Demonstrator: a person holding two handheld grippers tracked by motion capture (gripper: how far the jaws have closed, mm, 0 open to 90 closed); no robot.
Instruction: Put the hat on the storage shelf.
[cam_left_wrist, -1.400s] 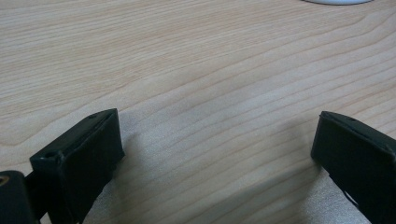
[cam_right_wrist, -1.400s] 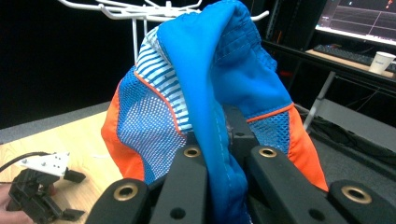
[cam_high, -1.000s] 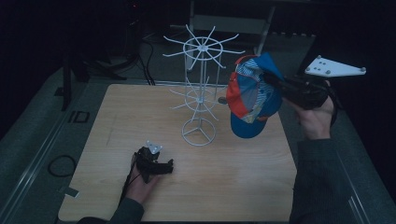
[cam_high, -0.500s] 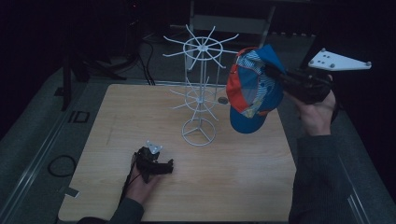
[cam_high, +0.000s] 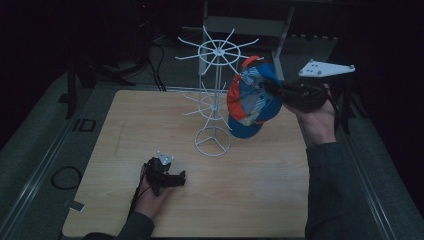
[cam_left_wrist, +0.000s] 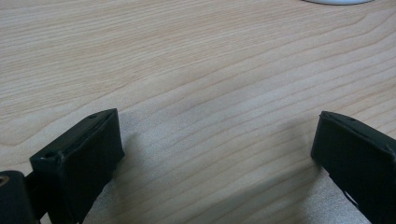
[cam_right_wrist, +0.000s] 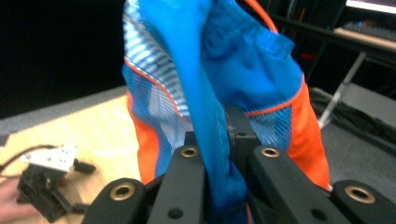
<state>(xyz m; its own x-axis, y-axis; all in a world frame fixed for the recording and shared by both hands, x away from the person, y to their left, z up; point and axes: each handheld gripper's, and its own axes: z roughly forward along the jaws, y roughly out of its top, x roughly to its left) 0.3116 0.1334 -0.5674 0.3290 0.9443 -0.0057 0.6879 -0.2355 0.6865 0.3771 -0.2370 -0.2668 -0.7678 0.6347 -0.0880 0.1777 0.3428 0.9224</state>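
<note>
A blue, orange and white cap (cam_high: 250, 100) hangs in the air beside the white wire rack (cam_high: 214, 90), close to its upper spokes. My right gripper (cam_high: 272, 87) is shut on the cap's blue fabric (cam_right_wrist: 215, 140), held up at the table's right side. The jaws pinch the cloth between them in the right gripper view. My left gripper (cam_high: 170, 176) rests low on the wooden table (cam_high: 150, 125) near the front left. Its jaws stand wide apart over bare wood (cam_left_wrist: 215, 130), with nothing between them.
The rack's round base (cam_high: 213, 141) stands at the table's middle, with a lower tier of spokes (cam_high: 205, 105) above it. Dark floor, cables (cam_high: 65, 176) and metal rails surround the table. A desk frame (cam_high: 250, 25) stands behind.
The right gripper has carried the cap leftward and slightly up, nearer the rack's top spokes. The left gripper has stayed put on the table.
</note>
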